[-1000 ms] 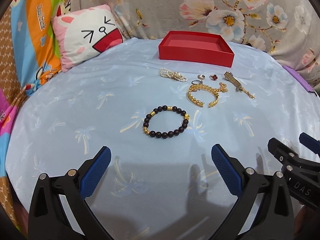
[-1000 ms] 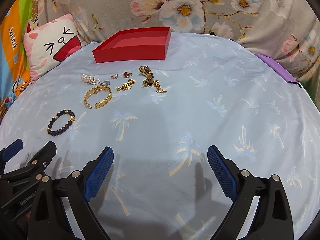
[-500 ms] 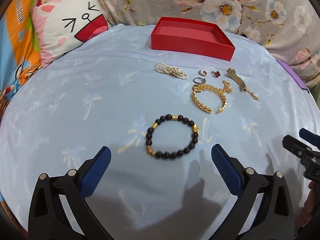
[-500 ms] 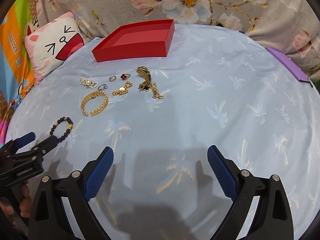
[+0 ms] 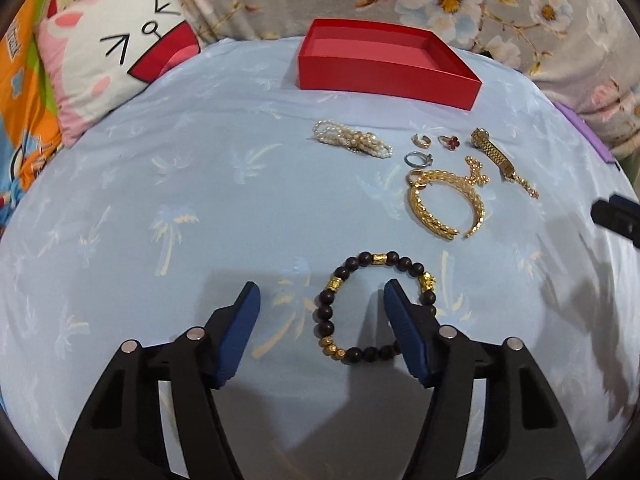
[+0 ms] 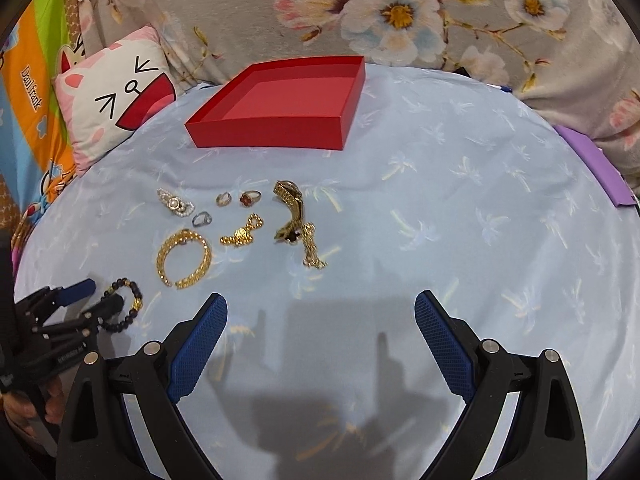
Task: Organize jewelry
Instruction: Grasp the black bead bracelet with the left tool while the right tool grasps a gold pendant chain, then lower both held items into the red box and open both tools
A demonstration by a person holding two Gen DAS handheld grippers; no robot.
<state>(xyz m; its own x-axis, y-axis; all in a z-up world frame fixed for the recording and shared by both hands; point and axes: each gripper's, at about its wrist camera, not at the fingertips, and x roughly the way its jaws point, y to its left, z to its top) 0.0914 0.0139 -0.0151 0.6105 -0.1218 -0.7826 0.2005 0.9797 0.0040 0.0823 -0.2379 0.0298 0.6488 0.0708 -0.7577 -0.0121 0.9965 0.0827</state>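
Observation:
A dark bead bracelet with gold beads (image 5: 374, 308) lies on the light blue cloth. My left gripper (image 5: 322, 294) is open over it, its right finger inside the loop and its left finger outside. In the right wrist view the bracelet (image 6: 122, 304) sits under the left gripper (image 6: 94, 300). Farther back lie a gold bangle (image 5: 446, 204), a pearl bracelet (image 5: 352, 140), a gold watch (image 5: 494, 154), a gold chain (image 6: 242, 234) and three rings. An empty red box (image 5: 384, 62) stands behind them. My right gripper (image 6: 320, 306) is open and empty above the cloth.
A cat-face pillow (image 5: 116, 52) leans at the back left. Floral fabric (image 6: 400, 12) rises behind the red box. A purple item (image 6: 596, 168) lies at the right edge of the cloth.
My left gripper has moved forward and down onto the bead bracelet, and its fingers have narrowed. My right gripper has moved closer to the jewelry and stayed open.

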